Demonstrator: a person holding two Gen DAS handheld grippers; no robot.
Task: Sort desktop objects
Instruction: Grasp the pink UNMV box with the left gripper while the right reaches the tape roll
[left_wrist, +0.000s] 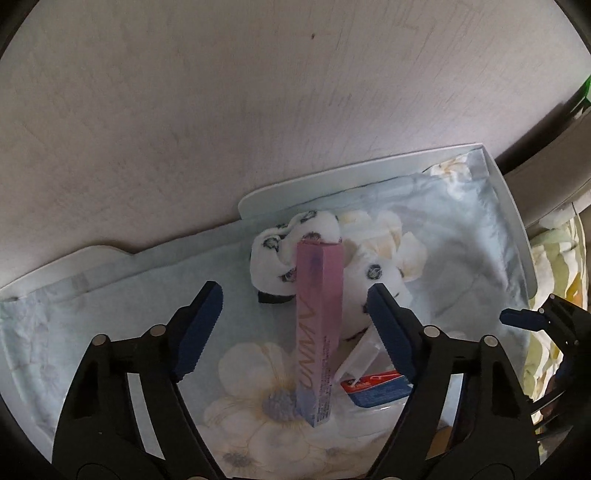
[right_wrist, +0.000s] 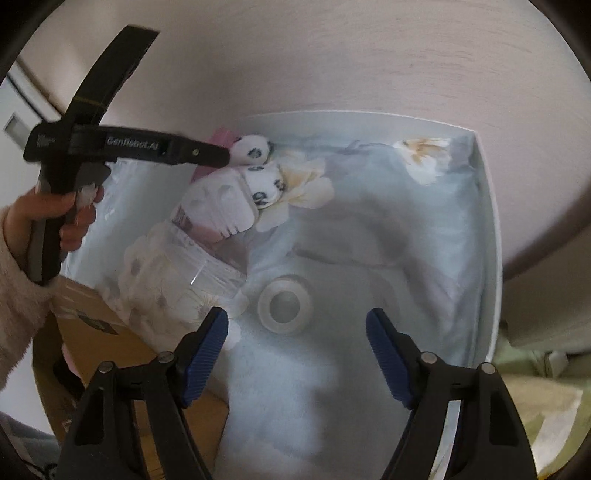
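A long pink box (left_wrist: 319, 325) lies on the flowered cloth, its far end resting on white socks with dark paw prints (left_wrist: 295, 243). My left gripper (left_wrist: 295, 325) is open, its blue fingers either side of the box and apart from it. A clear packet with a red and blue label (left_wrist: 373, 380) lies by the right finger. In the right wrist view, my right gripper (right_wrist: 297, 350) is open and empty above a roll of clear tape (right_wrist: 284, 304). The left gripper (right_wrist: 147, 147), the socks (right_wrist: 264, 177) and a clear plastic bag (right_wrist: 192, 243) show there too.
The flowered cloth lines a white tray (right_wrist: 487, 206) on a pale wooden table (left_wrist: 184, 110). A brown cardboard box (right_wrist: 99, 332) stands at the tray's left side. The tip of the right gripper (left_wrist: 524, 319) shows at the right of the left wrist view.
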